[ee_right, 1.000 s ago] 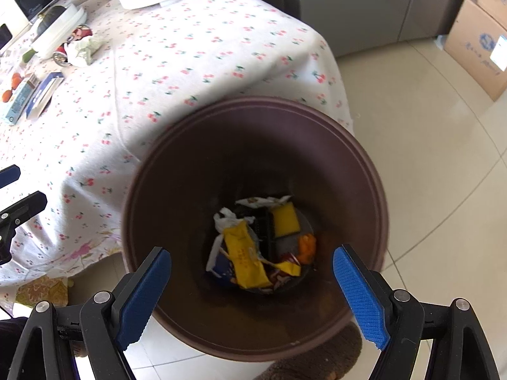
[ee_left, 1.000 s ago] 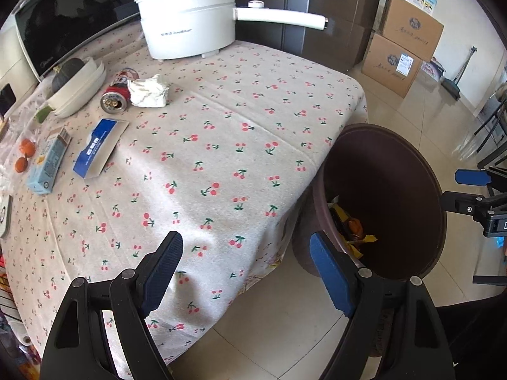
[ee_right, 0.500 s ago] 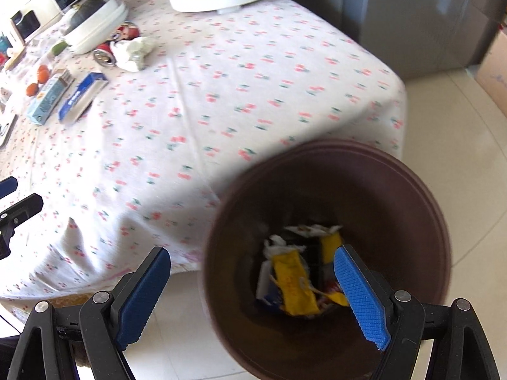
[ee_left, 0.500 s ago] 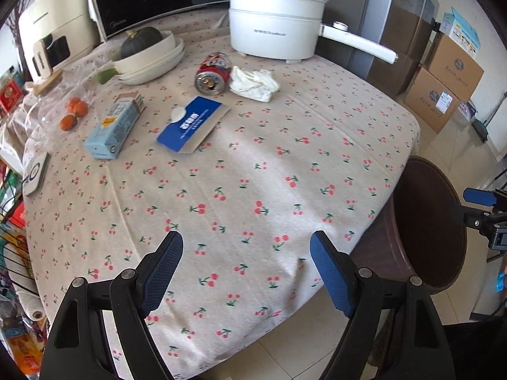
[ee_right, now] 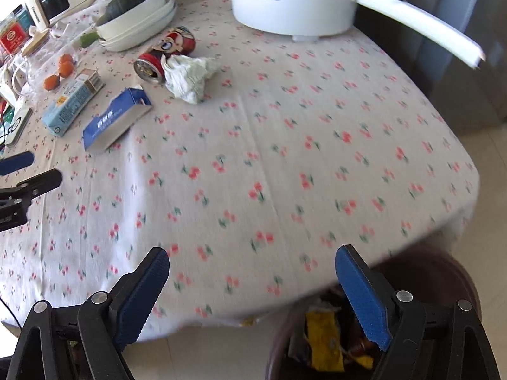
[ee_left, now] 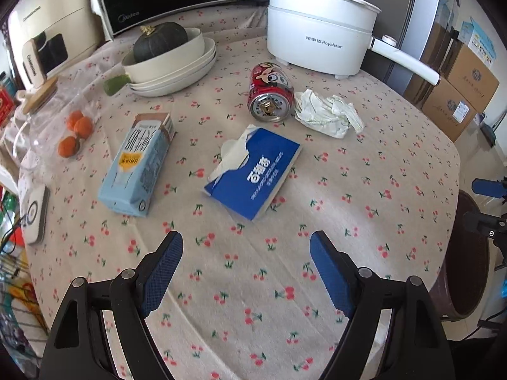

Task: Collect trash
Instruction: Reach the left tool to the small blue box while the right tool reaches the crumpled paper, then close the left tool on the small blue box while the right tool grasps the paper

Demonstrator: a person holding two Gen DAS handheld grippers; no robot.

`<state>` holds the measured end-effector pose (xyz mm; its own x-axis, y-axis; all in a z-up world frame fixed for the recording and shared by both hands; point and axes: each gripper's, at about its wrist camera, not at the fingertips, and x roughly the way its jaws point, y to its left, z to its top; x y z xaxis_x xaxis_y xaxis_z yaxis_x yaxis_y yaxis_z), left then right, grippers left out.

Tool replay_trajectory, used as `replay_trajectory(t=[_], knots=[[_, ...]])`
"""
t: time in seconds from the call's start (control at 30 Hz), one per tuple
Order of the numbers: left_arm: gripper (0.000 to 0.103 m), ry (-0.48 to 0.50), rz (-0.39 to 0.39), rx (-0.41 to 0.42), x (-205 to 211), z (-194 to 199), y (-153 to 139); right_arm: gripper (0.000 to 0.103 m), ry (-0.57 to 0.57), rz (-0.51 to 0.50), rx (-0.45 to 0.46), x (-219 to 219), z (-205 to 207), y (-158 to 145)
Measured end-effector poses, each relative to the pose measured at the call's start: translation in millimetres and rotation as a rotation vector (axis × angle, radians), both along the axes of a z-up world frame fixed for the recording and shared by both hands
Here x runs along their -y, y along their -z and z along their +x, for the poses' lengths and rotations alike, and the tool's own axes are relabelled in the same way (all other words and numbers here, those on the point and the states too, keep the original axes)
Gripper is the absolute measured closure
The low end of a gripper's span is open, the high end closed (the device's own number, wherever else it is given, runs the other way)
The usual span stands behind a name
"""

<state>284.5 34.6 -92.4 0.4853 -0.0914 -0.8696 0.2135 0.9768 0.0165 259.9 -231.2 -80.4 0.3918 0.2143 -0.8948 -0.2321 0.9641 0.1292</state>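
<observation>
On the cherry-print tablecloth lie a red soda can (ee_left: 270, 93) on its side, a crumpled white tissue (ee_left: 328, 114), a blue tissue pack (ee_left: 255, 172) and a light-blue carton (ee_left: 137, 163). They also show in the right wrist view: can (ee_right: 164, 53), tissue (ee_right: 188, 76), blue pack (ee_right: 115, 118), carton (ee_right: 73, 103). The brown trash bin (ee_right: 364, 332) holds wrappers below the table edge. My left gripper (ee_left: 245, 272) is open and empty, near the blue pack. My right gripper (ee_right: 253, 294) is open and empty over the table edge by the bin.
A white electric pot (ee_left: 320, 23) with a long handle stands at the back. Stacked bowls with a dark squash (ee_left: 168, 55), small oranges (ee_left: 76, 133) and appliances sit at the left. Cardboard boxes (ee_left: 459, 85) stand on the floor at right.
Both grippers have swung away from the bin toward the table. The left one now faces the trash items closely; the right one has the bin at its lower edge.
</observation>
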Motion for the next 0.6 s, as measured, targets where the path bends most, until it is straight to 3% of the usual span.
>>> replay_trajectory(t=[0.3, 0.43, 0.6], knots=[[0.021, 0.078, -0.049, 0.028, -2.5, 53.0, 28.5, 0.014, -0.064, 0.035, 0.094, -46.6, 73.3, 15.8], [0.034, 0.105, -0.078, 0.03, -4.3, 61.9, 38.0, 0.014, -0.083, 0.101, 0.122, -62.0, 101.8, 25.5], [0.041, 0.13, -0.09, 0.074, -0.8, 62.0, 42.2, 0.017, -0.089, 0.155, 0.14, -80.7, 130.7, 40.0]])
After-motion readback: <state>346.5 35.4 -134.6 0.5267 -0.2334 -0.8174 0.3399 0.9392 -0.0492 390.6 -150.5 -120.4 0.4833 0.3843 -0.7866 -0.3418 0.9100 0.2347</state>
